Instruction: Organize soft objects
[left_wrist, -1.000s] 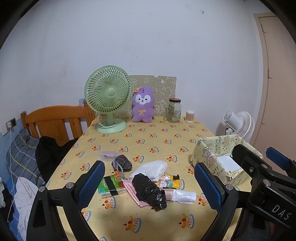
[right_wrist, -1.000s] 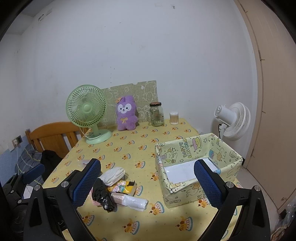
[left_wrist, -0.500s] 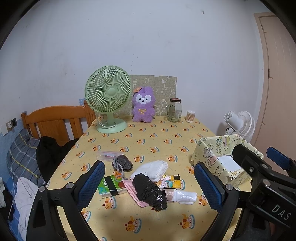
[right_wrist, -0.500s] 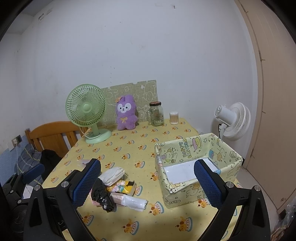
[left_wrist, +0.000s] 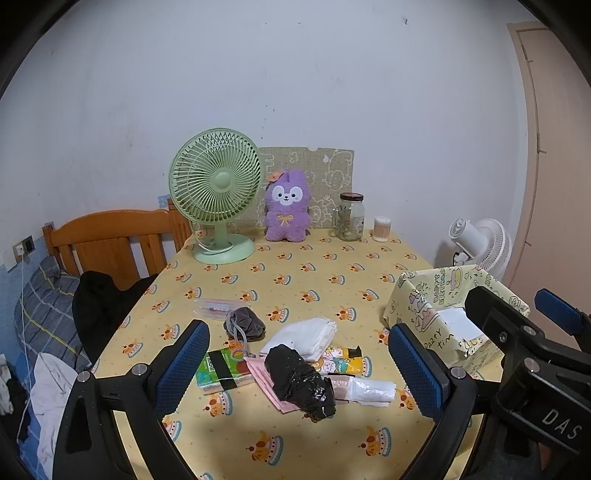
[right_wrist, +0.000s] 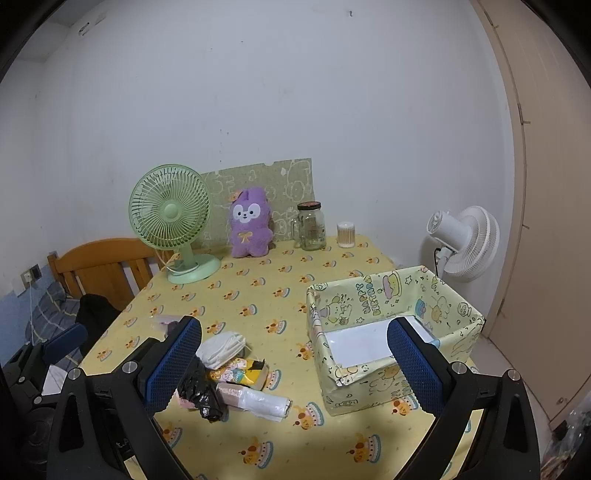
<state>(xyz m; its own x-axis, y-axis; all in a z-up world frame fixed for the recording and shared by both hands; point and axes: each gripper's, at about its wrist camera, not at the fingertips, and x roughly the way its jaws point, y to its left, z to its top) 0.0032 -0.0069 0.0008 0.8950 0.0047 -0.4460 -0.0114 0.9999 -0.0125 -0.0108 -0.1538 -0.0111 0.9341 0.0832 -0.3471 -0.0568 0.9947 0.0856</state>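
Observation:
A pile of soft items lies near the table's front: a black plastic bag, white folded cloth, a grey drawstring pouch, a green tissue pack, a cartoon tissue pack and a rolled clear bag. A yellow patterned box stands open at the right, white paper on its floor. My left gripper hangs open above the pile, nothing held. My right gripper is open too, between pile and box. A purple plush rabbit sits at the back.
A green desk fan, glass jar and cotton-swab tub stand at the table's far edge. A wooden chair with dark clothing is on the left. A white floor fan stands right of the table.

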